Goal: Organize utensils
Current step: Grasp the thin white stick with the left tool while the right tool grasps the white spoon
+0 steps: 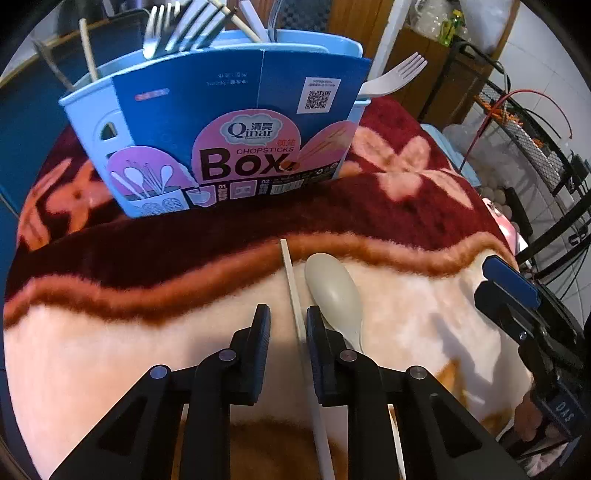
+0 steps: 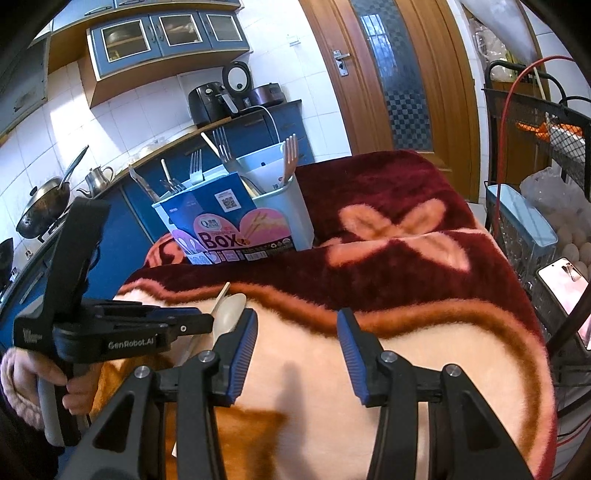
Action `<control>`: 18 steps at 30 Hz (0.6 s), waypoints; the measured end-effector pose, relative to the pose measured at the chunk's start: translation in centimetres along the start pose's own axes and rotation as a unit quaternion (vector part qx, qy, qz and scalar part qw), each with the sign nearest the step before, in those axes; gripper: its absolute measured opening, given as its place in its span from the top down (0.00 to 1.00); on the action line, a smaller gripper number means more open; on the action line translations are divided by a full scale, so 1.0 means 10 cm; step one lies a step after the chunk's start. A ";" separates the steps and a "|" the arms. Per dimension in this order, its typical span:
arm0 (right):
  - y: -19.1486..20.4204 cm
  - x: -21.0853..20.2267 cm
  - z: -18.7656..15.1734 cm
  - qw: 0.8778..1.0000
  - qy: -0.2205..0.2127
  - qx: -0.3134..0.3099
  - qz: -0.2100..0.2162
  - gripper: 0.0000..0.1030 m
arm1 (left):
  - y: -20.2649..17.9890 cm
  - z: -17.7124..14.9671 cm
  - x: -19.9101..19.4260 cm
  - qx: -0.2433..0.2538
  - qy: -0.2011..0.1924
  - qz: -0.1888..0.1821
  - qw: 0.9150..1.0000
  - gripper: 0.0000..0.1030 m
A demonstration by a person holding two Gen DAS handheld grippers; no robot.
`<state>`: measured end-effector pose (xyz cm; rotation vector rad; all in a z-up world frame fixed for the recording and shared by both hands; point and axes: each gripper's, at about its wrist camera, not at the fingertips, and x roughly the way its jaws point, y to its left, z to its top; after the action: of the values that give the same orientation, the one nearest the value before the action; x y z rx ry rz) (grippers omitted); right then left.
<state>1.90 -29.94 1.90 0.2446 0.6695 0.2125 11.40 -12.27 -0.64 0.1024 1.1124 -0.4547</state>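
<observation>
Left wrist view: the left gripper (image 1: 288, 325) points down at the blanket (image 1: 110, 350), its jaws a narrow gap apart. A chopstick (image 1: 291, 284) lies on the blanket and runs through that gap, tight against the right-hand finger, with clear space to the left-hand one, so no clamp. Just right of the chopstick lies a pale spoon (image 1: 334, 288), its handle slipping under the right-hand finger. Beyond stands the blue box (image 1: 229, 122), forks (image 1: 177, 26) sticking up out of it and a white fork (image 1: 399, 74) poking out on its right side. The right gripper (image 1: 513, 288) shows at the right edge.

Right wrist view: the right gripper (image 2: 297, 328) hangs over bare blanket (image 2: 424, 369), jaws well apart, nothing between them. To the left, a hand (image 2: 55, 384) grips the left gripper (image 2: 207, 321), whose tips sit at the spoon (image 2: 231, 310) and chopstick (image 2: 221, 295). The box (image 2: 236, 218) stands further back on the blanket, utensils upright in it.
</observation>
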 end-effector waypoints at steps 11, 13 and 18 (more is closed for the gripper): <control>0.07 0.05 -0.01 1.000 0.012 -0.008 0.004 0.53 | 0.15 -0.05 -0.02 -0.053 -0.012 -0.060 0.997 0.95; 0.10 0.06 -0.01 1.000 0.017 -0.011 0.005 0.53 | 0.20 -0.10 -0.08 -0.064 -0.025 -0.072 0.995 0.95; 0.20 0.12 -0.01 0.999 0.032 -0.021 0.010 0.53 | 0.33 -0.20 -0.29 -0.089 -0.071 -0.082 0.990 0.96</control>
<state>2.51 -27.69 1.76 0.2060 0.7252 0.2543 10.03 -7.79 0.53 -0.1759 1.0203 -0.4992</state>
